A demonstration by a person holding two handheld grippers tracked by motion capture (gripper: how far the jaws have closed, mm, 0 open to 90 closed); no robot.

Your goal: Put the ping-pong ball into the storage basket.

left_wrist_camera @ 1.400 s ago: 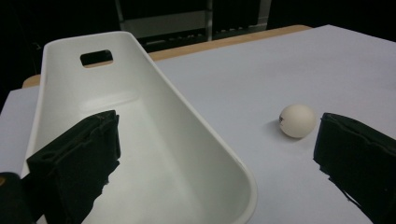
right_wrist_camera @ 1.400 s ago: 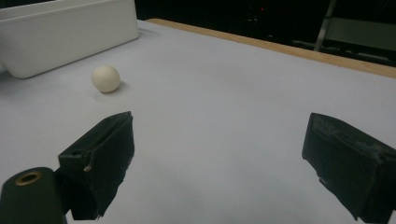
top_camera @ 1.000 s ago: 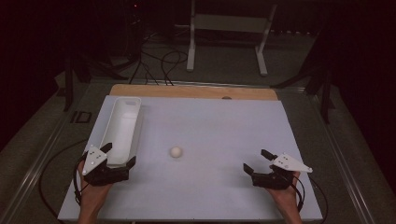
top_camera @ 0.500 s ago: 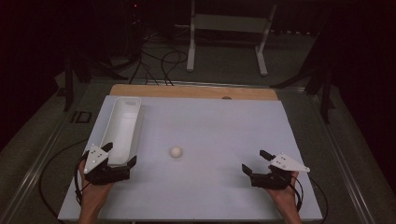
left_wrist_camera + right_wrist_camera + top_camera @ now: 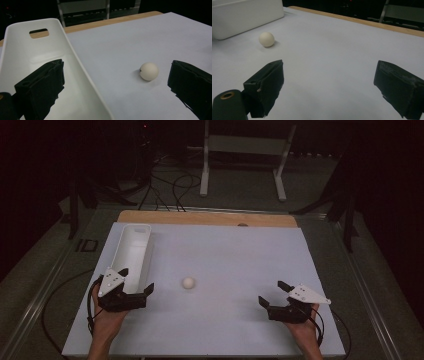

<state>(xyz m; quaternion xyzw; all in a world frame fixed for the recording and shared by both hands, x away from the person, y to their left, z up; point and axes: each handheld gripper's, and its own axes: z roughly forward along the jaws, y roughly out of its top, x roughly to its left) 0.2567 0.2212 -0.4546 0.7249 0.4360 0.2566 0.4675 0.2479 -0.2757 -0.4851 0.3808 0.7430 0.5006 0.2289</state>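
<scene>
Resting at the near left of the table (image 5: pixel 225 250), left gripper (image 5: pixel 136 281): jaws spread wide, nothing between them; one jaw hangs over the near end of the white tray (image 5: pixel 131 251), the other stands outside its right wall. Ball (image 5: pixel 188 282): small, white, round, lying free on the pale sheet just right of that gripper, near the tray's near end, untouched. In the left gripper view the ball (image 5: pixel 149 71) sits ahead, closer to the right-hand jaw. Right gripper (image 5: pixel 274 293): near right of the table, jaws likewise spread wide, empty, well apart from the ball. Tray: long, upright, handle slot (image 5: pixel 39 33) at its far end, along the table's left side.
</scene>
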